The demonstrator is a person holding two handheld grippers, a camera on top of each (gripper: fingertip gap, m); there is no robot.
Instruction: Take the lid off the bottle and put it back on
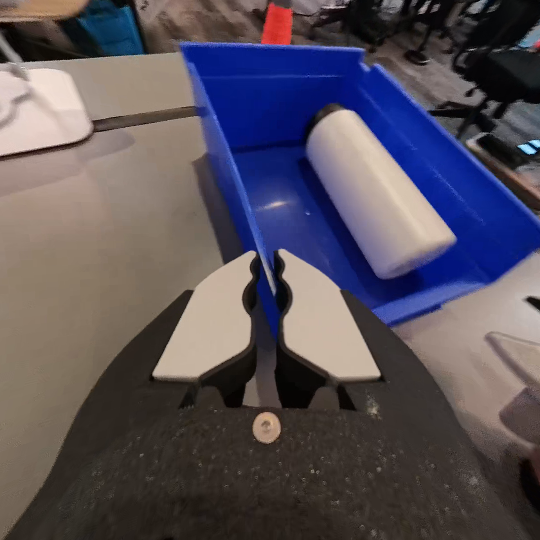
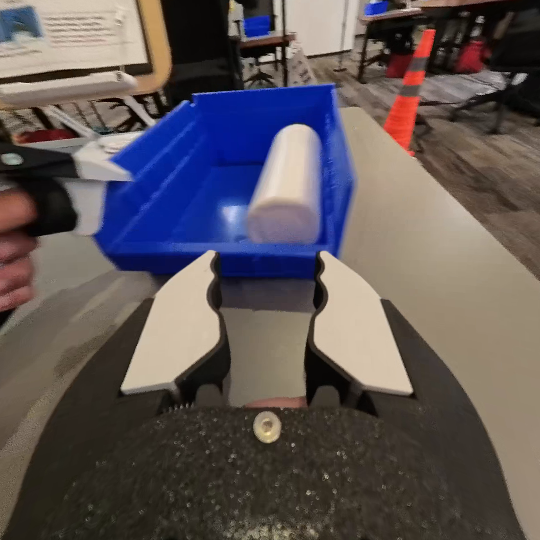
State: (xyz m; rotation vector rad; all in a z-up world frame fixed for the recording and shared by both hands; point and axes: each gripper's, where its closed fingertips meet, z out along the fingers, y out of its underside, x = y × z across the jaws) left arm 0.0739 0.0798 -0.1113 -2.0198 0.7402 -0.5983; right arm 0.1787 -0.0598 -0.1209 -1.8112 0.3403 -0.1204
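One white bottle (image 1: 377,190) with one dark lid (image 1: 325,110), lying on its side inside one blue bin (image 1: 482,222), close along the bin's right wall in the right wrist view, lid end pointing away from both cameras, flat base toward them. Lid on the bottle's far end, hidden behind the body in the right wrist view. Bin resting on one grey bench (image 1: 102,233). Two hand-held grippers in all. Left hand-held gripper (image 1: 266,257) nearly pressed together, pinching the thin left wall of the bin near its front corner, wall edge running up between the two pale fingertips (image 1: 233,280); seen from the side in the right wrist view, gripped by a hand (image 2: 14,248) and reaching the bin's rim. Right hand-held gripper (image 2: 266,263) spread wide, holding nothing, poised just in front of the bin's near wall with bare bench showing between its fingers (image 2: 187,306). Farther out: one orange traffic cone (image 2: 412,87) on the floor, dark chairs, a white flat object (image 1: 38,111) on the bench at left, much of it blurred.
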